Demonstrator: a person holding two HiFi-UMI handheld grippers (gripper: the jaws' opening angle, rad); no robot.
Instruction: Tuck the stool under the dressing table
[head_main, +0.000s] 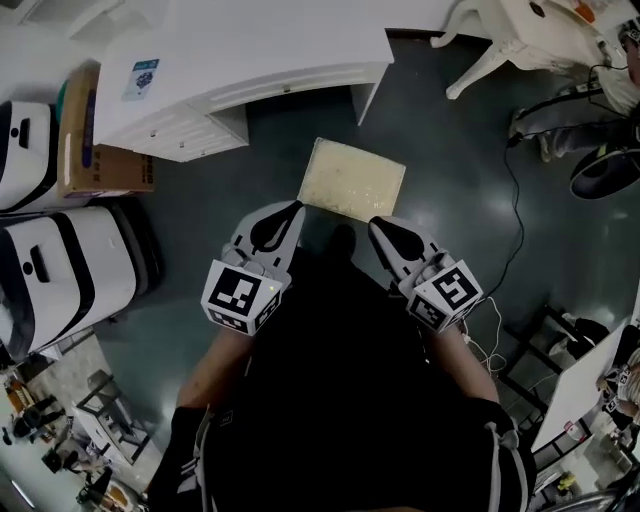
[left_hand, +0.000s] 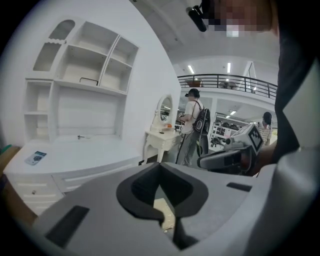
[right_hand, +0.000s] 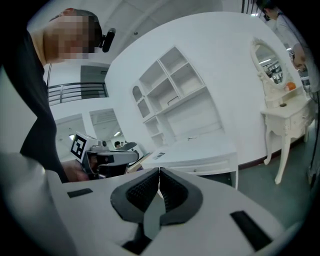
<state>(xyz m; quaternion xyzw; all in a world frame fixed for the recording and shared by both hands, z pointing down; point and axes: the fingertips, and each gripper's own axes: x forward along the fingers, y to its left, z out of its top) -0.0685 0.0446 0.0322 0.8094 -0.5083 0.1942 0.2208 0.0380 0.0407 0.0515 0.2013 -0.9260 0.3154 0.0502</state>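
Stool (head_main: 352, 180), a square seat with a cream cushion, stands on the dark floor just outside the knee opening of the dressing table (head_main: 250, 60). It is not yet under the table and sits a little askew to its front edge.

From the left, a cardboard box (head_main: 110, 170) sits beside the table's drawer unit (head_main: 190, 135), clear of the path. The left gripper (head_main: 290, 212) hangs at the seat's near-left corner, jaws clenched on nothing. Whether its tip touches the cushion I cannot tell. The right gripper (head_main: 378, 226) mirrors it at the near-right corner, jaws likewise pressed together and empty. Further right, a black cable (head_main: 519, 215) trails over the floor, well apart from the stool.

Judging by this, the step is a push with the 2 closed tips. It should go best with both tips set low on the near edge. They should press evenly, so the seat squares up instead of swivelling. The aim is the gap between the drawer unit and the table's right leg (head_main: 368, 100).
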